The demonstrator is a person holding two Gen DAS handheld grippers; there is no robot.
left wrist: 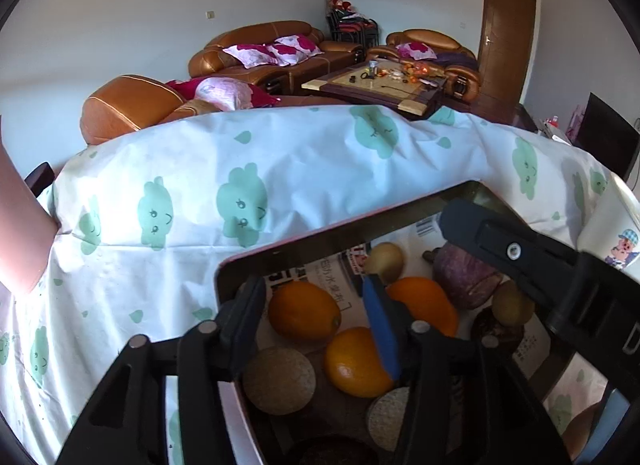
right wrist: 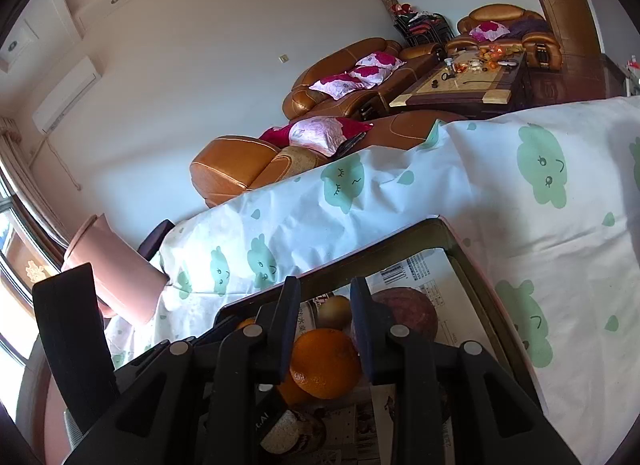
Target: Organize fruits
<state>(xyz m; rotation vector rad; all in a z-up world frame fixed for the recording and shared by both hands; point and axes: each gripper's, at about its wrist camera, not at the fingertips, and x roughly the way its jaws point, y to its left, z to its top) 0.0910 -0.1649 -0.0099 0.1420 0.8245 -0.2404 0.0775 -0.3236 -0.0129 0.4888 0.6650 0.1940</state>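
Note:
A pink-rimmed box [left wrist: 280,251] lined with printed paper holds several fruits: oranges [left wrist: 302,315], tan round fruits [left wrist: 279,381], a purple one [left wrist: 464,277] and small brownish ones [left wrist: 386,261]. My left gripper [left wrist: 316,323] is open above the box, its fingers on either side of the nearest oranges without touching them. My right gripper [right wrist: 325,317] hangs over the same box [right wrist: 468,249], its pads against both sides of an orange [right wrist: 325,363]. In the left wrist view the right gripper's black body [left wrist: 532,261] reaches in from the right.
The box sits on a table under a white cloth with green cloud prints [left wrist: 240,169]. A pink bin [right wrist: 116,277] stands at the table's left end, and a white container with a cartoon [left wrist: 612,233] at the right. Brown sofas [left wrist: 256,49] and a coffee table [left wrist: 376,85] lie beyond.

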